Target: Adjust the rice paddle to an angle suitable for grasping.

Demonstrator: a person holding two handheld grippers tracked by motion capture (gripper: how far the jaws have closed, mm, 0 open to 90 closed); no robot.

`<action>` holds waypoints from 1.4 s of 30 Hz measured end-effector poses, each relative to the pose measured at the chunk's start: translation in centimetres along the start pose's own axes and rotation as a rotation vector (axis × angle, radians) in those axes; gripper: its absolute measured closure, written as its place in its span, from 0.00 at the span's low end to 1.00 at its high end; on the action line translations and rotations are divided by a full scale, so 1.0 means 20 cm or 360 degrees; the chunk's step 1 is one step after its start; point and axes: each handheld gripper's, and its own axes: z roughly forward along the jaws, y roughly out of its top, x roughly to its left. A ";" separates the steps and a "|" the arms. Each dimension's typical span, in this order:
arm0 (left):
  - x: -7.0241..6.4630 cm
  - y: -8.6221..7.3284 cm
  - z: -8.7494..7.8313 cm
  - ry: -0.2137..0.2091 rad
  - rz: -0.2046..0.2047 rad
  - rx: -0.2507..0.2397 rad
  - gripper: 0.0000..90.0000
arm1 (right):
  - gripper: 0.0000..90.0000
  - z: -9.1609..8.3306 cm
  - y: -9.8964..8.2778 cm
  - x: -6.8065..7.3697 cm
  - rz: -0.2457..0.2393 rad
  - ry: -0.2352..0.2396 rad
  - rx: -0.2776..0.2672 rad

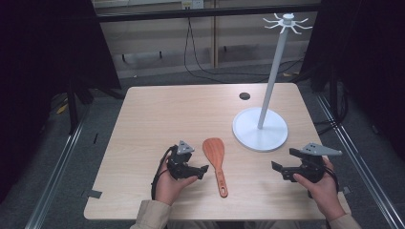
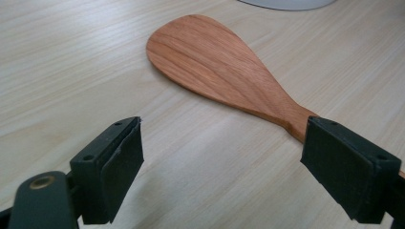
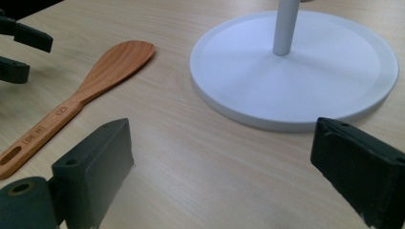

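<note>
reddish-brown flat wooden spatula (image 1: pixel 216 162) | long axis near-to-far, blade away | just right of left gripper (image 1: pixel 199 172), nearer one | both jaws spread, empty; right gripper (image 1: pixel 278 169) well apart

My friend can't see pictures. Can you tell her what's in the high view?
A flat reddish-brown wooden spatula lies on a pale wooden table, between two black hand-held tools: the left tool and the right tool, both open. Behind stands a white metal stand with a round base and small hooks on top.

Wooden spatula (image 1: pixel 216 162), flat on table (image 1: pixel 157 114); blade toward white stand (image 1: pixel 261 129)
</note>
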 end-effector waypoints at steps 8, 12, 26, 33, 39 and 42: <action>0.00 0.00 0.01 -0.0060 0.0032 0.0017 0.21 | 0.07 0.03 -0.02 0.01 -0.0014 0.0025 0.0027; -0.03 -0.01 0.00 -0.0061 0.0056 0.0079 0.37 | 0.07 0.03 -0.01 0.02 -0.0029 0.0026 0.0025; -0.15 0.03 0.00 -0.0370 0.0147 0.0148 0.98 | 0.07 -0.02 -0.02 -0.02 0.0009 -0.0016 -0.0008; -0.27 0.04 0.01 -0.0467 0.0271 0.0203 1.00 | 0.07 -0.03 -0.03 -0.02 -0.0001 -0.0025 -0.0007; -0.34 0.03 0.05 -0.0501 0.0340 0.0297 1.00 | 0.06 -0.05 -0.03 -0.01 -0.0013 -0.0031 -0.0008; -0.35 0.03 0.08 -0.0489 0.0413 0.0371 1.00 | 0.06 -0.06 -0.04 -0.01 -0.0015 -0.0039 -0.0017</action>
